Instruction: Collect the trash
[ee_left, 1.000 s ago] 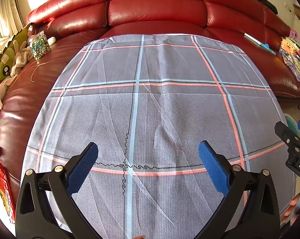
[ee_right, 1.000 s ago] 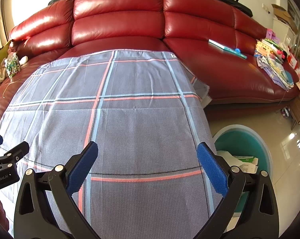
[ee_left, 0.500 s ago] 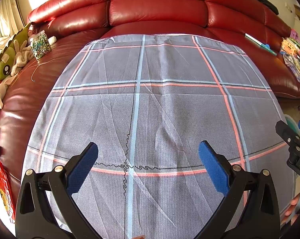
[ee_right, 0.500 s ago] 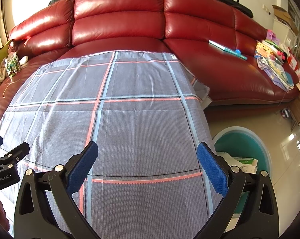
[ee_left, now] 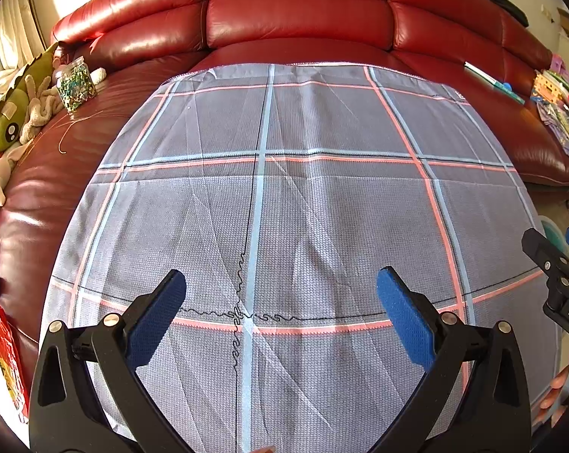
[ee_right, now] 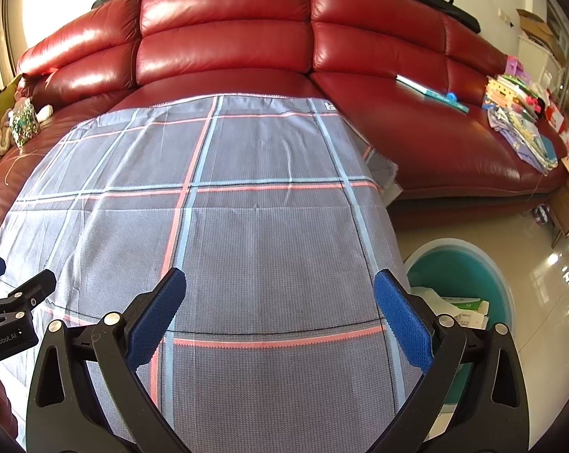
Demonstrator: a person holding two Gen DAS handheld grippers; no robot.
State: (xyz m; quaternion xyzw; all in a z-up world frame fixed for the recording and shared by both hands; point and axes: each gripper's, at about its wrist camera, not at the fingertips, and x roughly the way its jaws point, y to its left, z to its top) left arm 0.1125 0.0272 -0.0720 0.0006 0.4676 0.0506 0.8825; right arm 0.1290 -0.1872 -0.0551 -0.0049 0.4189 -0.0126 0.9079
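Both the left hand-held gripper [ee_left: 280, 313] and the right hand-held gripper [ee_right: 280, 311] hover released, empty, over the checked cloth [ee_right: 246, 226]. The bin [ee_right: 462, 279] at four o'clock already holds paper; scan the cloth before withdrawing.

left claw [ee_left: 280, 313] spread wide, empty; over plaid cloth [ee_left: 303, 196] | red sofa [ee_left: 296, 11] behind

both claws [ee_left: 280, 317] [ee_right: 279, 315] spread wide, empty
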